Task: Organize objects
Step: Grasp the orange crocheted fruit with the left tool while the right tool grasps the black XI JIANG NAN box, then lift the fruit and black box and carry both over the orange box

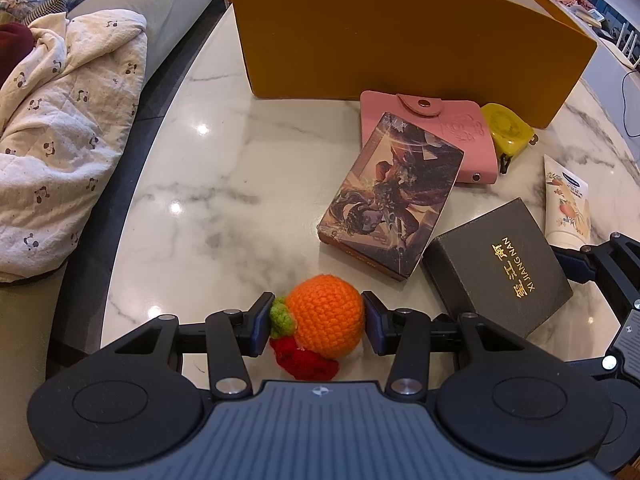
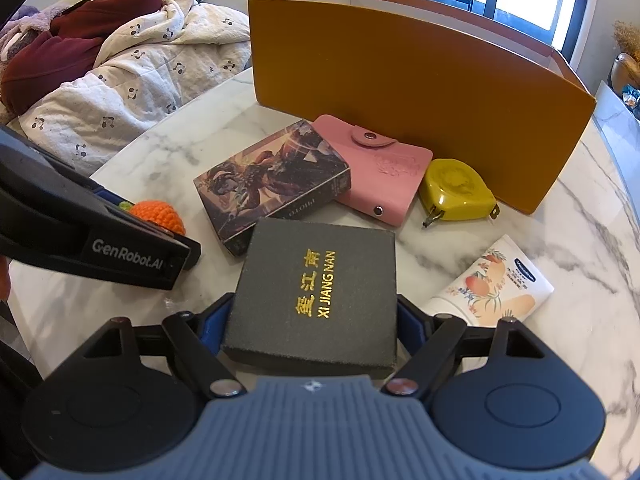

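Left wrist view shows the left hand-held gripper (image 1: pixel 316 322) clamping the orange crocheted fruit (image 1: pixel 325 317) at lower centre, the right hand-held gripper (image 2: pixel 314 322) squeezing the black gold-lettered box (image 2: pixel 316 296), everything outside the orange cardboard box (image 1: pixel 400 36) on the marble desk (image 1: pixel 224 184).

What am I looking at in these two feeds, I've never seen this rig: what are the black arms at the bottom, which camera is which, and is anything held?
No robot here: a person holds one pair of tongs in each hand, with a fisheye camera on each looking along its fingers.

The left wrist view shows the left tongs with both pads against a crocheted orange that still looks to rest on the marble table. The right wrist view shows the right tongs closed on the sides of a black box with gold lettering.

Also on the table: a picture-printed box, a pink wallet, a yellow tape measure, a cream tube and a big orange box.
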Demonstrator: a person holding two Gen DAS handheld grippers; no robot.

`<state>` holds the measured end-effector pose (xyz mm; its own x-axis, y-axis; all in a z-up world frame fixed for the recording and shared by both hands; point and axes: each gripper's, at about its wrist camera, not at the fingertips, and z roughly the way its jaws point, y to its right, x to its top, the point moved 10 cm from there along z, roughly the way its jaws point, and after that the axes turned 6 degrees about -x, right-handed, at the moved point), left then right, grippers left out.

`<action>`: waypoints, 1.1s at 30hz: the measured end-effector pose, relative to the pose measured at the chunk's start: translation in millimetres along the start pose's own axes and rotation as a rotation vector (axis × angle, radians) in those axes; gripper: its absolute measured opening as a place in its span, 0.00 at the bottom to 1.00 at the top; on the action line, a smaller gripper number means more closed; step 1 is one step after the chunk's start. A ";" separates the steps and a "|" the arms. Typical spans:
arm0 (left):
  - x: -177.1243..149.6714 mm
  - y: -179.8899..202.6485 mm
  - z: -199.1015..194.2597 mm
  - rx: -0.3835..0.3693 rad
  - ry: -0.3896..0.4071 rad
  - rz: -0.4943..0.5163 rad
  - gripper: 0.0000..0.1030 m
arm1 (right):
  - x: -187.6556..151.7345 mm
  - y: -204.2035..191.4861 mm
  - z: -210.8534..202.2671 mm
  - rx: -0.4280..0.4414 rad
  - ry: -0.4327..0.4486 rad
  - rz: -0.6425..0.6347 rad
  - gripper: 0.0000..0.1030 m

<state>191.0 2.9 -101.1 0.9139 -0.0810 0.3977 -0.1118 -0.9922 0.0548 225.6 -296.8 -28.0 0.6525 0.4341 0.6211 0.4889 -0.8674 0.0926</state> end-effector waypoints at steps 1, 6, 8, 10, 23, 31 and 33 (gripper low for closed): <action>0.0 -0.3 -0.1 -0.002 0.000 -0.002 0.52 | 0.0 0.1 0.0 0.000 0.000 0.001 0.79; 0.5 -0.6 -0.4 -0.001 -0.001 0.001 0.52 | -0.1 -0.1 0.2 -0.002 0.001 0.002 0.78; 0.5 -0.7 -0.4 0.000 -0.001 0.003 0.52 | -0.3 0.1 0.1 -0.003 0.005 0.004 0.77; 0.4 -1.0 -0.3 -0.002 -0.003 -0.002 0.52 | -0.1 0.4 -0.3 -0.003 0.009 0.010 0.77; 2.6 5.0 -8.6 -0.034 0.011 -0.005 0.51 | 5.7 11.3 -22.3 -0.004 0.059 0.047 0.76; 6.9 6.5 -18.7 -0.035 0.038 -0.002 0.51 | 8.8 13.5 -38.8 -0.004 0.088 0.051 0.76; 7.3 6.5 -20.5 -0.033 0.043 0.001 0.51 | 9.7 13.6 -42.6 -0.009 0.094 0.047 0.76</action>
<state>189.0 -2.3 -79.0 0.8965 -0.0772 0.4363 -0.1262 -0.9884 0.0843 213.9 -314.8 12.4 0.6173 0.3683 0.6952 0.4535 -0.8887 0.0681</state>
